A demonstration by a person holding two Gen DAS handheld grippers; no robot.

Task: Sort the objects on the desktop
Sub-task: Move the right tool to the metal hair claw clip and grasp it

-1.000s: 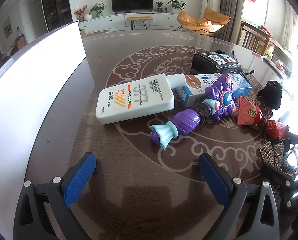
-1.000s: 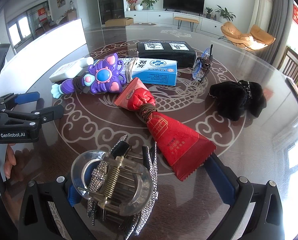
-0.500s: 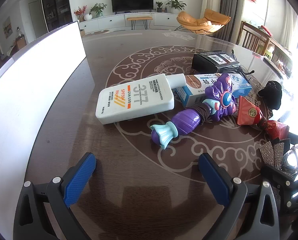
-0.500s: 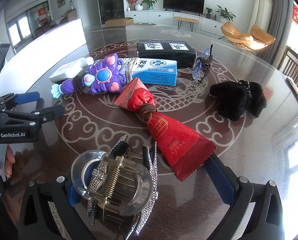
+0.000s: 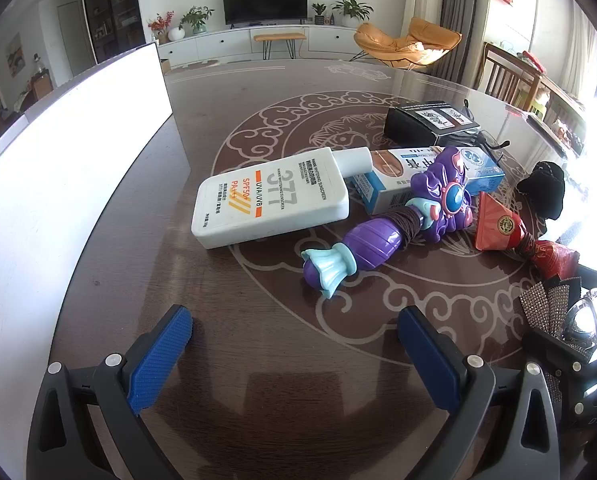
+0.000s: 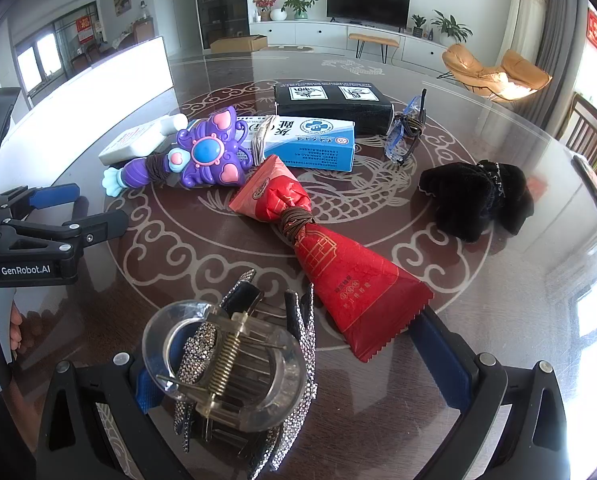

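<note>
On the brown patterned table lie a white sunscreen bottle [image 5: 272, 196], a purple toy wand [image 5: 398, 228], a blue medicine box [image 6: 310, 142], a red snack packet bound with a hair tie [image 6: 322, 248], a black box [image 6: 332, 102], glasses [image 6: 406, 132] and a black scrunchie [image 6: 478, 196]. My left gripper [image 5: 294, 348] is open and empty, short of the wand. My right gripper [image 6: 298, 356] is open; a clear rhinestone hair claw [image 6: 234, 364] lies between its fingers against the left one, and the packet's end reaches between them too.
A tall white panel [image 5: 66, 152] stands along the table's left side. The left gripper shows in the right wrist view [image 6: 58, 216], held by a hand. The table edge curves at the right, with chairs [image 5: 506, 76] beyond it.
</note>
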